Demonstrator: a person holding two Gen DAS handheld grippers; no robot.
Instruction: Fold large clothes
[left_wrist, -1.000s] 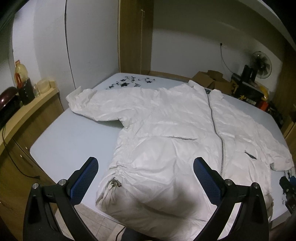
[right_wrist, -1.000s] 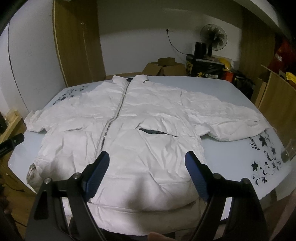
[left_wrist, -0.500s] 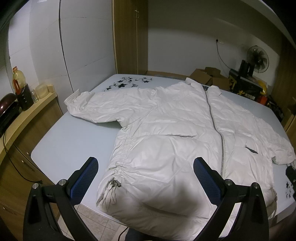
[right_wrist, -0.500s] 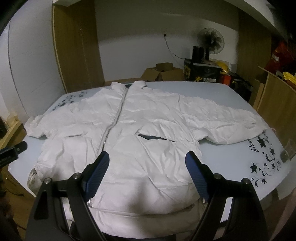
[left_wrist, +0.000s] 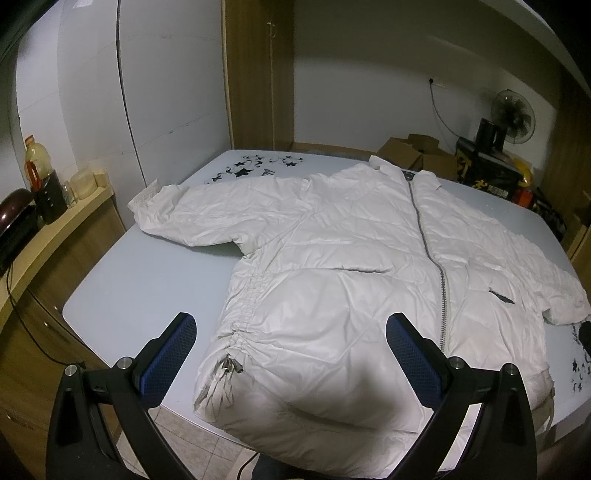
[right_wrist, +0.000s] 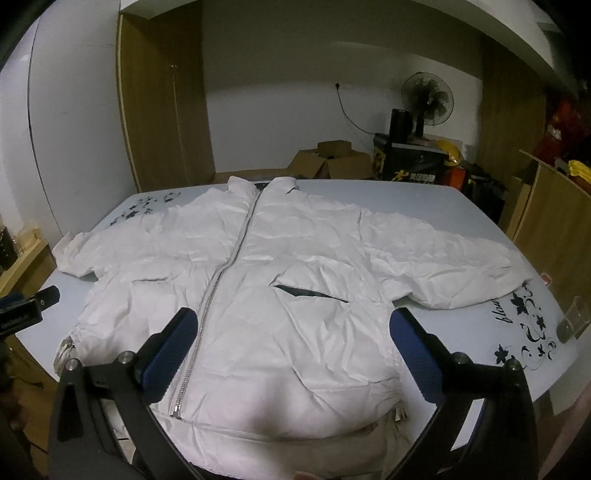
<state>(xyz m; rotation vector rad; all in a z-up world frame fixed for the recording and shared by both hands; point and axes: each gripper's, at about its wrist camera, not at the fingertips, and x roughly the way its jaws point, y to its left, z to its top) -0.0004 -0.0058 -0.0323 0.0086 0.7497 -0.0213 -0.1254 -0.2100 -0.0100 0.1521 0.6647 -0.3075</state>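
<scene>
White puffer jacket (left_wrist: 351, 280) lies flat, zipped, front up on the pale table (left_wrist: 147, 280), both sleeves spread out, hem bulging over the near edge just below both grippers. Left gripper (left_wrist: 291, 354) hovers above the hem's left part, jaws wide apart, nothing between the blue pads (left_wrist: 170, 354); drawstring toggle (left_wrist: 231, 365) sits just ahead between the fingers. Right gripper (right_wrist: 295, 354) hovers over the hem right of the zipper (right_wrist: 221, 277), jaws spread wide and just been opening further, nothing clamped, fabric only beneath. Dark pocket slit (right_wrist: 310, 291) lies just ahead of the right gripper.

Containers: open cardboard boxes (right_wrist: 332, 162) far beyond the collar, contents not visible. Clear glass (right_wrist: 572, 321) at the table edge right of the right gripper, maybe some dark liquid at the bottom, hard to tell. On the counter (left_wrist: 44, 236) left of the left gripper: bottle with orange cap (left_wrist: 35, 166) holding yellowish liquid, plus small pale tubs (left_wrist: 83, 181), contents unreadable. Fan (right_wrist: 426, 96) stands behind the boxes.
</scene>
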